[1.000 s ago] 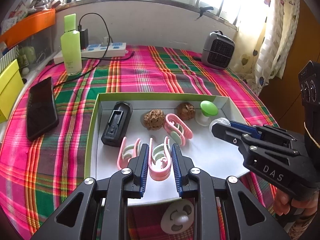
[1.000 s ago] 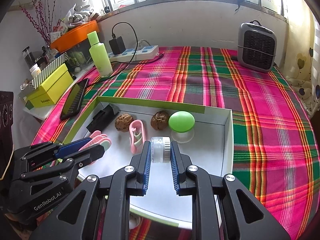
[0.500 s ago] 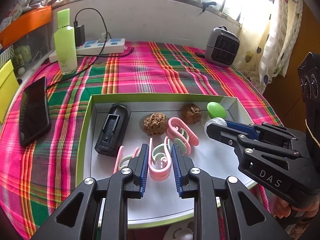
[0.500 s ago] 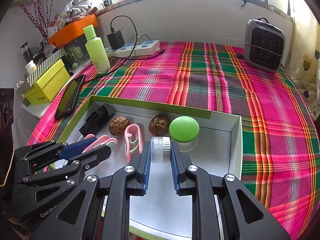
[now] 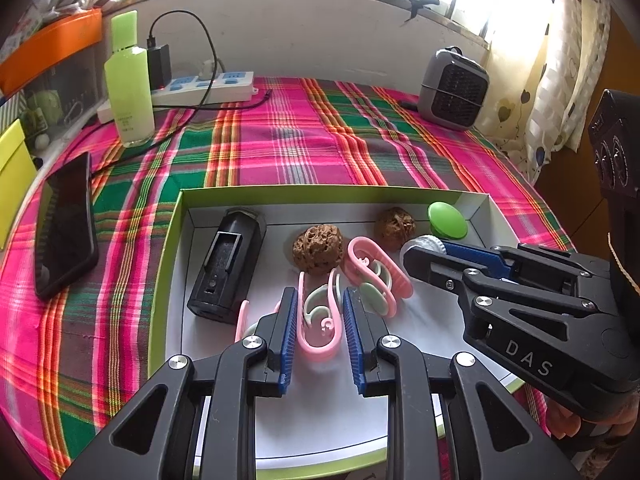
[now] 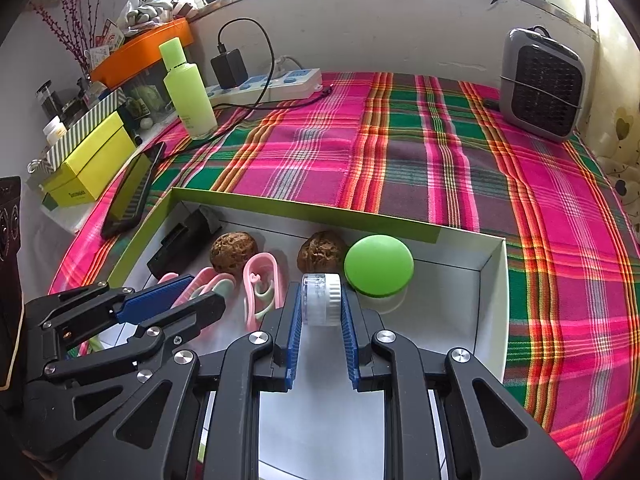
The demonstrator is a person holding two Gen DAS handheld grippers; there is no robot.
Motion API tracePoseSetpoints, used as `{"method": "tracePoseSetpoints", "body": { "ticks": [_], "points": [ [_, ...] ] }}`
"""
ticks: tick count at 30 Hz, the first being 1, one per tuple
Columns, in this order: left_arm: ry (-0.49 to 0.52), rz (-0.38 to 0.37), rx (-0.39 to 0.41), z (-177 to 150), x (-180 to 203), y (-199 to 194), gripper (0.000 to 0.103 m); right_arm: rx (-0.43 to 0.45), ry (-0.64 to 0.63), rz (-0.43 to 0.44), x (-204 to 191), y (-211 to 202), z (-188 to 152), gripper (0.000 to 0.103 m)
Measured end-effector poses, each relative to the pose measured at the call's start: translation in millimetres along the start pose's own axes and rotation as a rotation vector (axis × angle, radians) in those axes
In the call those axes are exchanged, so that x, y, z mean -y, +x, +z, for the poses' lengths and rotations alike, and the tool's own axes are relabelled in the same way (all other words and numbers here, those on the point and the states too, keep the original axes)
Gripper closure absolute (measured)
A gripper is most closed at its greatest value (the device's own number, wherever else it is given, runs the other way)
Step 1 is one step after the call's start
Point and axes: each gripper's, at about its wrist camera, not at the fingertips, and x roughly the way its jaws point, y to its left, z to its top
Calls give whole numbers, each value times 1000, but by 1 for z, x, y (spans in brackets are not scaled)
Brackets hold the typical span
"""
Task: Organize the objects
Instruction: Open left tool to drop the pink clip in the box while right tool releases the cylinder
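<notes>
Over the green-rimmed box (image 5: 162,256), the left claw (image 5: 319,312) pinches a pink clip (image 5: 320,322) just in front of the nearer walnut (image 5: 317,249); the right claw (image 6: 320,304) pinches a small clear jar (image 6: 321,298) beside the green lid (image 6: 378,265)

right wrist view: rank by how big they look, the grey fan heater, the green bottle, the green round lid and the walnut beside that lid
1. grey fan heater
2. green bottle, taller but slimmer than the heater, so the top two are close
3. green round lid, nearer the camera, so its look is flattered
4. walnut
</notes>
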Motion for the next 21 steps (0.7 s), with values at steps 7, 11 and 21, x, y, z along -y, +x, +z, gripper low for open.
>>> {"method": "tracePoseSetpoints", "body": {
  "ticks": [7,11,21],
  "points": [
    [4,14,2,1,0,1,82,-7,-5,7,-1,4,2,83],
    [3,14,3,1,0,1,82,-10,-7,8,-1,5,3,83],
    [5,12,-2,1,2,2,81,-14,4,17,0,8,1,83]
  ]
}}
